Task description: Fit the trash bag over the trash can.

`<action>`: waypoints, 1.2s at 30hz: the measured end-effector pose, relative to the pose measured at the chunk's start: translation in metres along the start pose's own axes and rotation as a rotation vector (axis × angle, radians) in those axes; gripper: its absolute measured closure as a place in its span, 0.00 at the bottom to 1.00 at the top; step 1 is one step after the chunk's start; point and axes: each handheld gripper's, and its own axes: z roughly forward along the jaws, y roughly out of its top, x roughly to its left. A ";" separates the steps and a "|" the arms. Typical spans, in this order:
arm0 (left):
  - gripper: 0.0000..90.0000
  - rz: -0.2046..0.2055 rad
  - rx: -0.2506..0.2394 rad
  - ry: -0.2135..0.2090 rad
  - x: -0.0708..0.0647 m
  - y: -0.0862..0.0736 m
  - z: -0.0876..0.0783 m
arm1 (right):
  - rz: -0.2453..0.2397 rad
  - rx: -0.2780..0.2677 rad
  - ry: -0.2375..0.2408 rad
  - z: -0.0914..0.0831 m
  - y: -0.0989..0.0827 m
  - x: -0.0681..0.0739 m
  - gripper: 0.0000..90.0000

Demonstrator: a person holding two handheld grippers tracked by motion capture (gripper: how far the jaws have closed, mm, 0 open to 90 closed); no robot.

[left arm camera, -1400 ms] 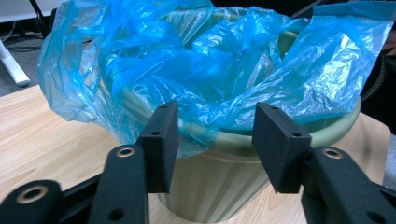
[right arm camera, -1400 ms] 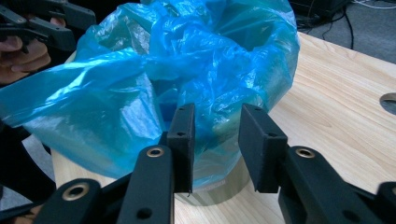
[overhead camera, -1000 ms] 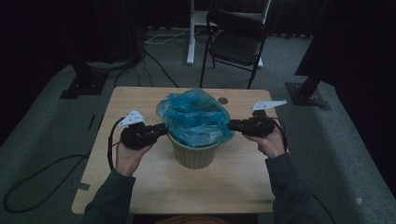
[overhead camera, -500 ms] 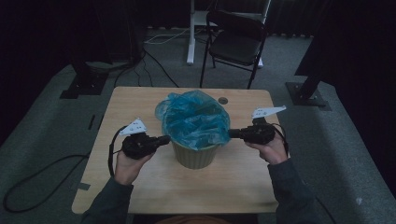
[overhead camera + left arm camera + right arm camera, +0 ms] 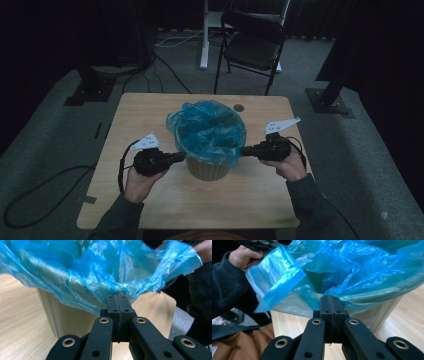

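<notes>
Worktop [image 5: 150,115]: wooden, carrying my bin [image 5: 207,170].
Left gripper [image 5: 117,298]: jaws clamped on blue liner [image 5: 210,127] hem.
Right gripper [image 5: 329,300]: jaws clamped on opposite hem.

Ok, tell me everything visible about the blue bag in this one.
The blue bag is thin, crinkled, see-through plastic lining a beige bin at mid-table. Its mouth is open, its edge folded down outside the rim. The left gripper and right gripper, jaws shut, each pinch that hanging edge from opposite sides.
</notes>
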 end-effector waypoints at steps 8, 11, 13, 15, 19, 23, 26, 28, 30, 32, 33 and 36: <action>1.00 -0.012 0.040 0.017 0.005 -0.008 0.008 | -0.006 0.050 0.010 0.003 -0.006 -0.004 1.00; 1.00 -0.022 0.052 0.029 0.009 -0.011 0.009 | -0.001 0.082 -0.008 0.005 -0.011 -0.007 1.00; 1.00 -0.030 0.052 0.040 0.012 -0.012 0.009 | 0.007 0.093 -0.021 0.006 -0.013 -0.009 1.00; 1.00 -0.033 0.054 0.046 0.014 -0.013 0.008 | 0.015 0.100 -0.034 0.007 -0.015 -0.012 1.00; 1.00 -0.055 0.065 0.062 0.020 -0.017 0.009 | 0.029 0.150 -0.079 0.011 -0.019 -0.017 1.00; 1.00 -0.070 0.073 0.068 0.025 -0.019 0.012 | 0.040 0.190 -0.105 0.015 -0.022 -0.020 1.00; 1.00 -0.084 0.081 0.070 0.028 -0.020 0.014 | 0.057 0.210 -0.126 0.017 -0.024 -0.024 1.00; 1.00 -0.086 0.089 0.071 0.029 -0.021 0.016 | 0.073 0.214 -0.124 0.018 -0.025 -0.027 1.00; 1.00 -0.099 0.093 0.070 0.030 -0.023 0.017 | 0.086 0.222 -0.125 0.019 -0.026 -0.028 1.00; 1.00 -0.101 0.094 0.069 0.031 -0.023 0.018 | 0.088 0.225 -0.123 0.019 -0.027 -0.029 1.00; 1.00 -0.104 0.091 0.069 0.031 -0.023 0.017 | 0.089 0.225 -0.124 0.019 -0.027 -0.029 1.00; 0.97 -0.101 0.080 0.073 0.032 -0.023 0.015 | 0.085 0.218 -0.126 0.017 -0.027 -0.029 1.00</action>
